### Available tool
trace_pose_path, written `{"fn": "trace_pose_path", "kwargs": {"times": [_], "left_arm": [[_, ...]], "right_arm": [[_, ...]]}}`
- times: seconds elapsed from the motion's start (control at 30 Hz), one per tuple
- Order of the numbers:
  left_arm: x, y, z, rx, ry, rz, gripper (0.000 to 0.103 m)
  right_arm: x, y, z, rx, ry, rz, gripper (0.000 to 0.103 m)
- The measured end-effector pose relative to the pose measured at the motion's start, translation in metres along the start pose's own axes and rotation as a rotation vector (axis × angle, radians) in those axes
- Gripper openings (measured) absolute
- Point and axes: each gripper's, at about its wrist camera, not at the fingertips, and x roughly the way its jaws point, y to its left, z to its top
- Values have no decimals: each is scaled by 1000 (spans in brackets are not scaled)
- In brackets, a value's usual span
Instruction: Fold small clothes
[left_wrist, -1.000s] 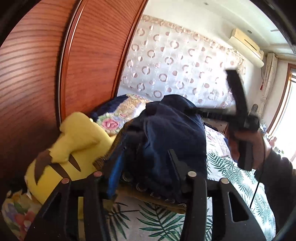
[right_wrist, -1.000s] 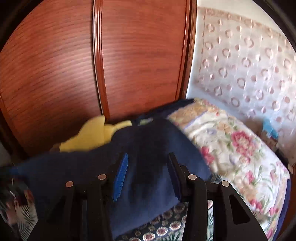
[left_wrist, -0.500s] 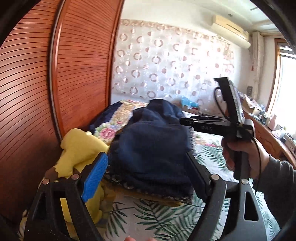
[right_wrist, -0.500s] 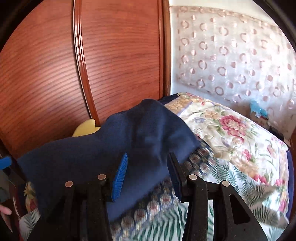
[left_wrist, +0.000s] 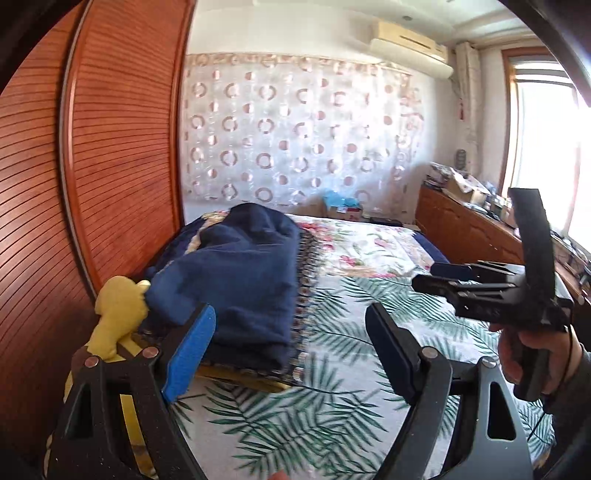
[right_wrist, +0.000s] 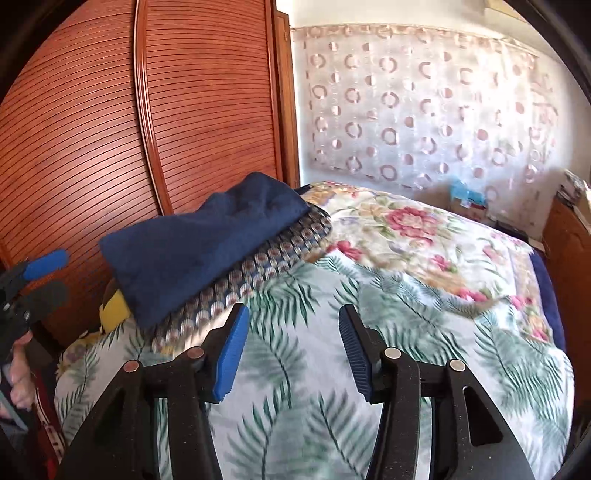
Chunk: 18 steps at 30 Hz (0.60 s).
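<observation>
A folded navy garment (left_wrist: 240, 280) (right_wrist: 207, 243) lies on top of a circle-patterned cloth (right_wrist: 258, 266) at the bed's left side, by the wardrobe. My left gripper (left_wrist: 291, 343) hangs open just in front of the garment's near right corner, nothing between its blue pads (left_wrist: 188, 347). My right gripper (right_wrist: 293, 343) is over the leaf-print sheet (right_wrist: 424, 332), to the right of the pile; its jaws are opening and hold nothing. The left wrist view shows the right gripper (left_wrist: 432, 278) from the side, in a person's hand (left_wrist: 532, 354). The left gripper (right_wrist: 51, 275) shows at the right wrist view's left edge.
A slatted wooden wardrobe (left_wrist: 110, 166) stands along the bed's left. A yellow plush toy (left_wrist: 118, 314) lies between it and the pile. A floral quilt (right_wrist: 424, 229) covers the bed's far half. A wooden sideboard (left_wrist: 469, 229) with clutter runs along the right, under the window.
Both grippers have let go of the navy garment and drawn back from it, the right one also swinging right. The left jaws have spread wide. The garment now rests on the patterned cloth.
</observation>
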Motion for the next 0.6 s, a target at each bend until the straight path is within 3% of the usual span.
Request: {"fn": "trace_pose_path", "kwargs": {"times": [0.3,0.6], "left_arm": [[-15,-40,-13,41,5,-40,84],[-29,-73,-14,57,38,-77,84]], "right_arm": [[-88,8,-50,73,-70,-109,75],[-148,36,-85,141,-124,-220,75]]}}
